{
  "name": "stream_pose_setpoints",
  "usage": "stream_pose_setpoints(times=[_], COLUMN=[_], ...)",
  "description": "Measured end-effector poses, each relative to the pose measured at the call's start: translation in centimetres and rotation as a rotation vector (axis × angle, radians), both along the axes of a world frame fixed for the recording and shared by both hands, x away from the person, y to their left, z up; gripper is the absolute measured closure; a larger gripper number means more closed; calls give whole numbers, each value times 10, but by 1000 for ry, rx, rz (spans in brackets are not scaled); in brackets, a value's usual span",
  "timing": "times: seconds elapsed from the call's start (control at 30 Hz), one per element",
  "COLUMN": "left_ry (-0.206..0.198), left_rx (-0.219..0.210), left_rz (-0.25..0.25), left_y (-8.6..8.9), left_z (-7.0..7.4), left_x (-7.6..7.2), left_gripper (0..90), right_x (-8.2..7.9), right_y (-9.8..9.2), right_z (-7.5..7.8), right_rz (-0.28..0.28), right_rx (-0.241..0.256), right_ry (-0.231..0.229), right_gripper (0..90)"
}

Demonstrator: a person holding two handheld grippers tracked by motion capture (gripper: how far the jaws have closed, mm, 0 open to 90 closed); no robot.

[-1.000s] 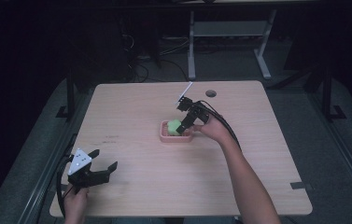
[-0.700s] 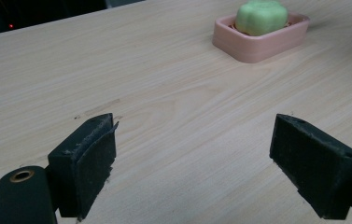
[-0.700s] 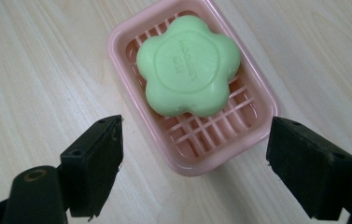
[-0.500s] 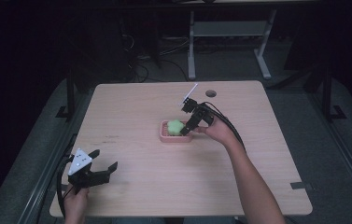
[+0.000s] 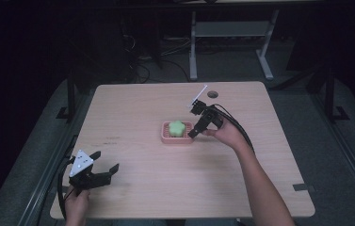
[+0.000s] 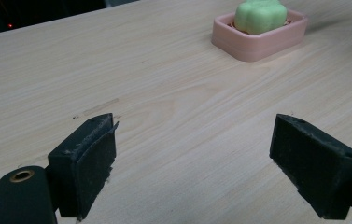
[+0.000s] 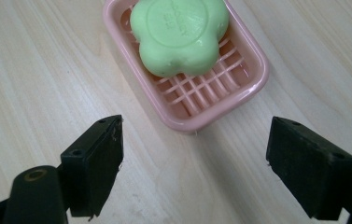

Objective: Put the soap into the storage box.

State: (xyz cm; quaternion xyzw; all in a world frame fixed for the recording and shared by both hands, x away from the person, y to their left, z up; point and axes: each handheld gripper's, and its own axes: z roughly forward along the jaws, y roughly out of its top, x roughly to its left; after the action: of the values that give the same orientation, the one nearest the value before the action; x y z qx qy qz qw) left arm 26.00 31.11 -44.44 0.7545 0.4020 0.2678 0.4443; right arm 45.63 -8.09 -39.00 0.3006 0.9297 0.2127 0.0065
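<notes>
The light wooden tabletop [image 5: 156, 188] has a round cable hole [image 5: 212, 94] near its far edge and faint dark scuff marks [image 5: 110, 139] on its left part. Beyond it, on the dim floor, stand a white desk frame [image 5: 231, 30] and what look like tangled cables [image 5: 140, 61].

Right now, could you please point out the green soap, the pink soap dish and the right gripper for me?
green soap [image 7: 179, 35]: right gripper view, its embossed top face.
pink soap dish [image 7: 253, 81]: right gripper view, its near corner rim.
right gripper [image 5: 195, 133]: high view, between its open jaws.
</notes>
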Motion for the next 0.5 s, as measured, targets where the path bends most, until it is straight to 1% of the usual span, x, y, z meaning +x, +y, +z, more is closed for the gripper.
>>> stream_pose_setpoints(times=[0.07,0.23,0.47,0.5], left_ry=[-1,1,1,2], left_rx=[0,-1,1,2], left_rz=[-1,0,1,1], left_y=[0,-1,-1,-1], left_z=[0,0,0,0], left_x=[0,0,0,0], left_gripper=[142,142,142,142], right_x=[-3,-6,-10,-11], right_y=[-3,-9,-15,-16], right_z=[1,0,-2,-2], right_rz=[-2,-6,-5,-6], right_rx=[14,20,24,14], right_ry=[-7,-5,2,8], right_gripper=[188,192,193,190])
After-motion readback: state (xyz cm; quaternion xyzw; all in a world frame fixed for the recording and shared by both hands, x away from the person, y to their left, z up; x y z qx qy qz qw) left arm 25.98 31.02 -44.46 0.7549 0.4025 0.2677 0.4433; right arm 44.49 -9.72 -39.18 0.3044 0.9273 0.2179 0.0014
